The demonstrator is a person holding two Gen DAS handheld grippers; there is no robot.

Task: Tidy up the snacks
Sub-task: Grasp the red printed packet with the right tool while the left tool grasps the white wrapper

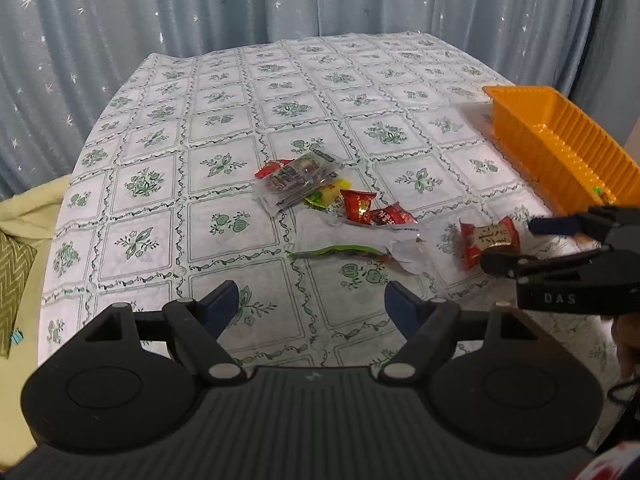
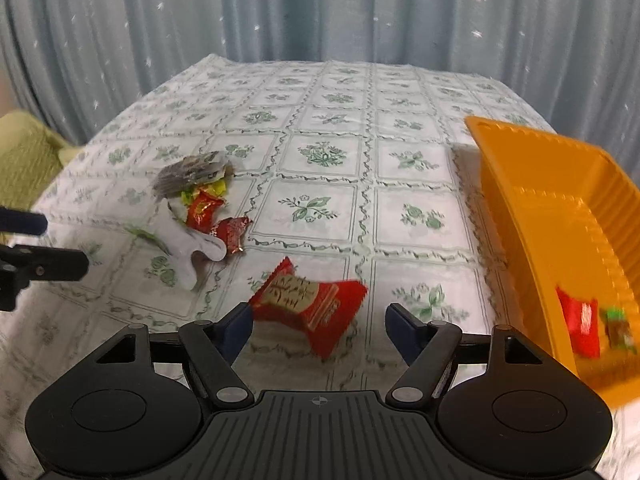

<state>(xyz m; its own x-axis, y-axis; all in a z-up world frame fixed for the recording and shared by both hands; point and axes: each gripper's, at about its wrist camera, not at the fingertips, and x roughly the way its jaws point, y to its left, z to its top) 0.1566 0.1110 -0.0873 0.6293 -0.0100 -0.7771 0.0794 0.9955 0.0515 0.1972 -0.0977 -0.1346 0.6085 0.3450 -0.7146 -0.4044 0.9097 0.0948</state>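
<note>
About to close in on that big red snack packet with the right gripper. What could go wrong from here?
1. The red packet lies flat on the tablecloth; the open right gripper might pinch cloth with it or just push it along.
2. The left gripper works close by, so the two could collide near the snack pile.
3. The orange tray sits at the table's right edge, and a careless drop may nudge it.

On the table lie four red-wrapped snacks (image 1: 490,242), one clear packet (image 1: 300,178), one yellow-green sweet (image 1: 326,196), one white wrapper (image 1: 376,238) and one green stick pack (image 1: 336,252), while one orange tray (image 2: 520,184) holds one red snack (image 2: 580,326) and one green-brown snack (image 2: 620,330).
</note>
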